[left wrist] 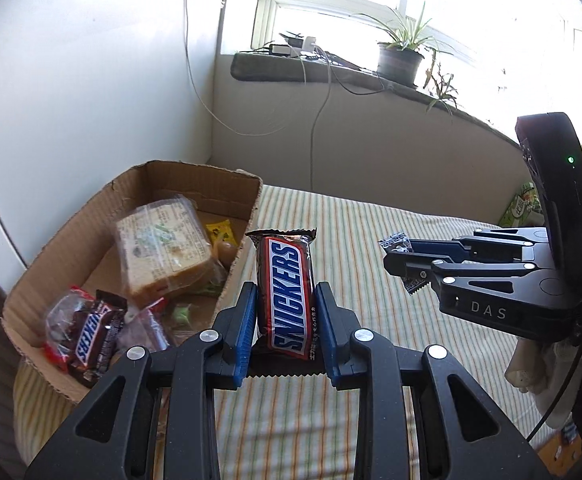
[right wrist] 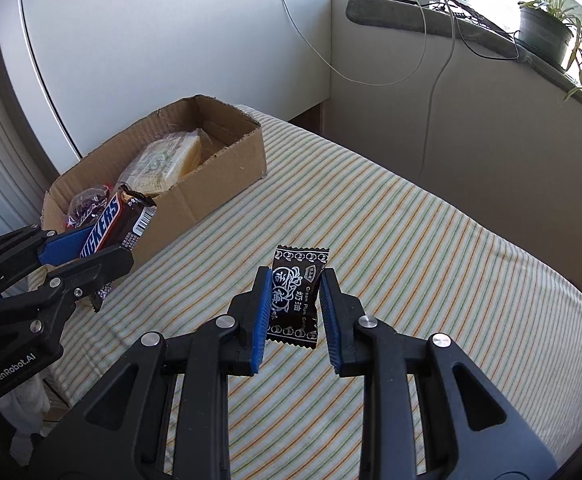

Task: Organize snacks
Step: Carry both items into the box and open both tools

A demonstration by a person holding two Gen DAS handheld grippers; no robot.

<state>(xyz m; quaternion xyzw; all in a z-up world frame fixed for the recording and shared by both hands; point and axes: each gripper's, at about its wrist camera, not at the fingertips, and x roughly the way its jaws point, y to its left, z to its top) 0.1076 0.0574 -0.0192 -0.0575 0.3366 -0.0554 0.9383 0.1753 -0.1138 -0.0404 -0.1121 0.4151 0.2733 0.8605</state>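
My left gripper (left wrist: 285, 300) is shut on a Snickers bar (left wrist: 287, 292), held lengthwise above the striped cloth just right of the cardboard box (left wrist: 239, 272). The same bar (right wrist: 115, 224) and left gripper (right wrist: 103, 246) show at the left of the right wrist view, near the box (right wrist: 195, 204). My right gripper (right wrist: 296, 288) is shut on a small black plum candy (right wrist: 297, 296), lifted off the cloth. In the left wrist view that candy (left wrist: 397, 242) sticks out past the right gripper (left wrist: 401, 258). The box holds a wrapped sandwich (left wrist: 163, 244), another Snickers (left wrist: 91, 336) and several small sweets.
The table wears a green and orange striped cloth (right wrist: 411, 248). A white wall (left wrist: 91, 80) stands behind the box. A windowsill with a potted plant (left wrist: 399, 60), a charger and hanging cables (left wrist: 319, 120) runs along the back. A green packet (left wrist: 523, 204) lies at the far right.
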